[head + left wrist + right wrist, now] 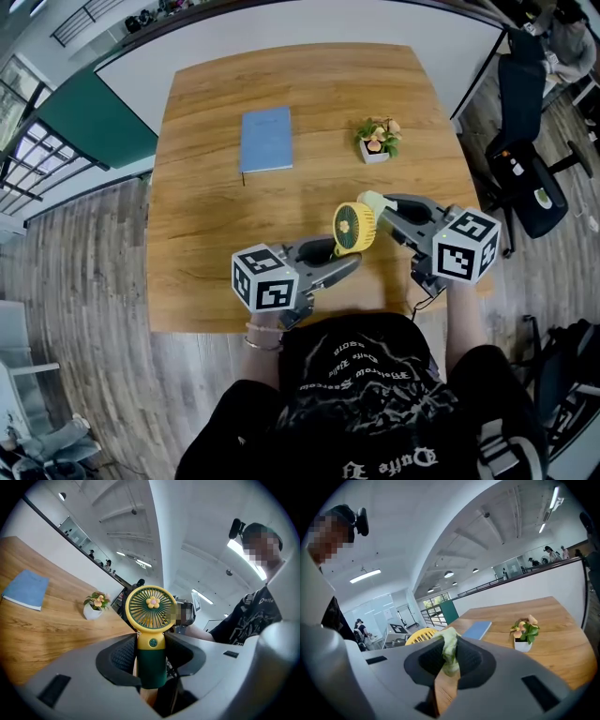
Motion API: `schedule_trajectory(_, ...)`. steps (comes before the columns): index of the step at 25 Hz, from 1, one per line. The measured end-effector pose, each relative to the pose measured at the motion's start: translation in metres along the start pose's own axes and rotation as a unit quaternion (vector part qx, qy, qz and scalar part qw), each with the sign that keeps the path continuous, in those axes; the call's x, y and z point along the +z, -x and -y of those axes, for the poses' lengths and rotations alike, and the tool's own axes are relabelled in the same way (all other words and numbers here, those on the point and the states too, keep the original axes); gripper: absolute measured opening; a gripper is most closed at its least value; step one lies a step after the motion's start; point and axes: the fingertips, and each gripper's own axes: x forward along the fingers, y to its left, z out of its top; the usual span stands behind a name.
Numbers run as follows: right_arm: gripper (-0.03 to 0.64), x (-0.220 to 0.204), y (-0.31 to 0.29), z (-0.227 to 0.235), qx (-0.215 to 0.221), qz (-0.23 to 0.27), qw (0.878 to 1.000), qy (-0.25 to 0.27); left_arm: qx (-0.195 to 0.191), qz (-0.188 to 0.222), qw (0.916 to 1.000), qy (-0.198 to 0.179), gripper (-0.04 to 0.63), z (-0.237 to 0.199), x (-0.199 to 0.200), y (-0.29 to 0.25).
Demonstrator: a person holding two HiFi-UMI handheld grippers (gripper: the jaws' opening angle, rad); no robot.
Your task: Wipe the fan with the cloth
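A small hand fan (pixel 354 228) with a yellow round grille and dark green handle (pixel 152 663) is held above the wooden table (pixel 206 225). My left gripper (pixel 349 259) is shut on the handle, and the fan head (pixel 151 608) stands upright past the jaws. My right gripper (pixel 375 202) is shut on a pale green cloth (pixel 450 649), which bunches between the jaws. The cloth (pixel 371 200) sits just right of the fan head, close to its rim (pixel 423 636); whether they touch I cannot tell.
A blue notebook (pixel 266 139) lies at the far left of the table. A small white pot with flowers (pixel 377 141) stands at the far right. A black office chair (pixel 525 178) is beside the table's right edge. The person's torso is at the near edge.
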Motion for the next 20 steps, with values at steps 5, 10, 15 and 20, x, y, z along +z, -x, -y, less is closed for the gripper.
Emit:
schedule_trajectory(5, 0.055, 0.004, -0.008, -0.015, 0.066, 0.0, 0.998, 0.009, -0.039, -0.022, 0.9989, -0.015, 0.198, 0.011, 0.0, 0.001)
schedule_trajectory(10, 0.055, -0.001, -0.014, -0.019, 0.096, -0.028, 0.994, 0.033, -0.056, -0.043, 0.9971, -0.026, 0.198, 0.016, -0.003, 0.002)
schedule_trajectory(15, 0.055, -0.018, -0.022, -0.032, 0.14, -0.074, 0.986, 0.051, -0.071, -0.06, 0.9951, -0.034, 0.198, 0.018, -0.007, 0.003)
schedule_trajectory(20, 0.055, -0.035, -0.023, -0.042, 0.165, -0.114, 0.977, 0.077, -0.069, -0.075, 0.9939, -0.041, 0.198, 0.015, -0.008, 0.004)
